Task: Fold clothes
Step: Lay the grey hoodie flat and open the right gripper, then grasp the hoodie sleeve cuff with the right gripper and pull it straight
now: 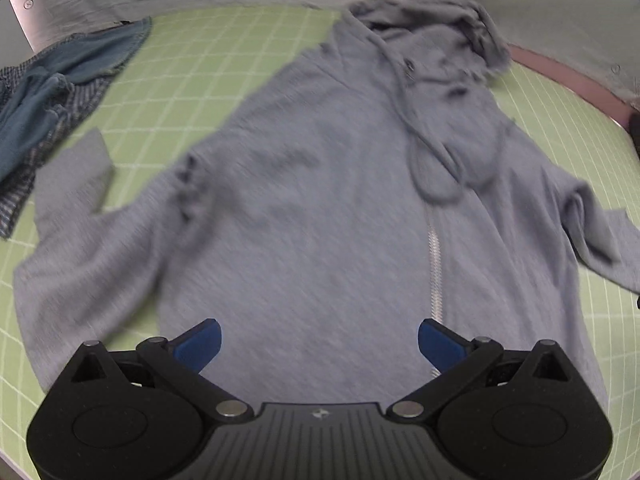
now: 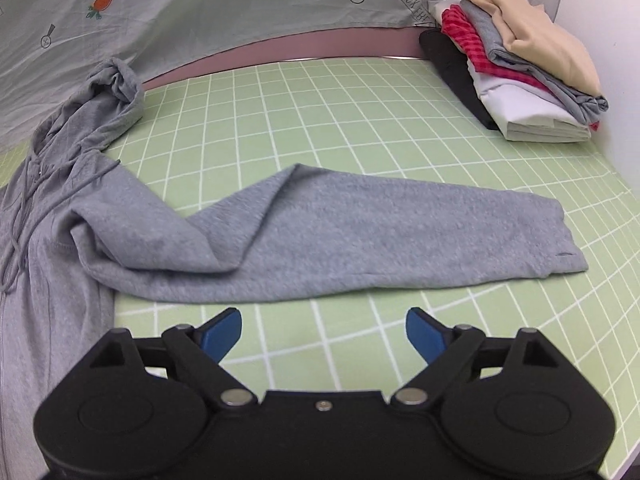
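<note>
Now a grey zip hoodie [image 1: 320,208] lies face up, spread on my green grid mat [image 2: 360,92]. Left of the hoodie sits a crumpled blue garment [image 1: 48,104]. My left gripper [image 1: 319,344] hovers over the hoodie's hem, jaws wide apart, empty. My right gripper [image 2: 324,336] hangs beside the outstretched right sleeve [image 2: 360,232], jaws also apart, empty. Right of the hoodie, farthest off, a folded stack [image 2: 516,64]. Folding seems about to start; probably that sleeve goes inward first.
</note>
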`<state>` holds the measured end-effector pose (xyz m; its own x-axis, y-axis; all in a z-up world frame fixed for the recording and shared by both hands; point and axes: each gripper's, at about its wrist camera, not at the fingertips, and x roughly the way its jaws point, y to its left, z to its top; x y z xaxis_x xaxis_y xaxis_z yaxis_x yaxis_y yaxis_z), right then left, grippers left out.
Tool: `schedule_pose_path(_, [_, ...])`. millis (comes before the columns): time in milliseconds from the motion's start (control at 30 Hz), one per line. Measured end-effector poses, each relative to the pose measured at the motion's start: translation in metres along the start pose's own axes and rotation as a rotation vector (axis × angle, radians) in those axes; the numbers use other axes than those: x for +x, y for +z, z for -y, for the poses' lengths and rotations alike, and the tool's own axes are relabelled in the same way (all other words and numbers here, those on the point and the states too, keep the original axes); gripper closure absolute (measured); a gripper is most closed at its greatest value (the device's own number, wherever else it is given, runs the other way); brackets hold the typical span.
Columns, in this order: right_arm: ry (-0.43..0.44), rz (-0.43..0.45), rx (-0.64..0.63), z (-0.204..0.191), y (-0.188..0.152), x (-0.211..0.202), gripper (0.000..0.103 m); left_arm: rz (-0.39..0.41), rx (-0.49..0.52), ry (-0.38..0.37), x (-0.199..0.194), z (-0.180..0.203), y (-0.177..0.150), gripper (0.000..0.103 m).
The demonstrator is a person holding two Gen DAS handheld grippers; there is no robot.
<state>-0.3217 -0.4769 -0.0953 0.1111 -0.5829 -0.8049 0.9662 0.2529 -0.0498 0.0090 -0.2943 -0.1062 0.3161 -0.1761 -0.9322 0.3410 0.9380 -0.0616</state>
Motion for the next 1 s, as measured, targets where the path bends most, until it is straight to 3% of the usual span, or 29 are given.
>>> schedule_pose_path(367, [-0.024,0.039,-0.018,0.084,0.029,0.032,0.012,-0.042,-0.079,0.073,0.021,0.042,-0.022,0.000])
schedule_pose_path(600, [-0.182,0.102,0.005,0.143,0.055,0.059,0.011,-0.066,-0.093,0.120,0.029,0.052,-0.017,0.000])
schedule_pose_path(733, [-0.213,0.071,0.088,0.175,0.061,0.073,0.012,-0.086,-0.124,0.129,0.031,0.054,-0.013,0.000])
schedule_pose_path(900, [-0.159,0.055,0.143,0.192,0.054,0.074,0.024,-0.090,-0.146,0.137,0.032,0.054,-0.012,0.000])
schedule_pose_path(967, [-0.111,0.063,0.163,0.194,0.050,0.073,0.041,-0.094,-0.156,0.140,0.032,0.054,-0.012,0.000])
schedule_pose_path(1000, [-0.103,0.067,0.171,0.194,0.049,0.072,0.044,-0.098,-0.160,0.142,0.032,0.054,-0.011,0.000])
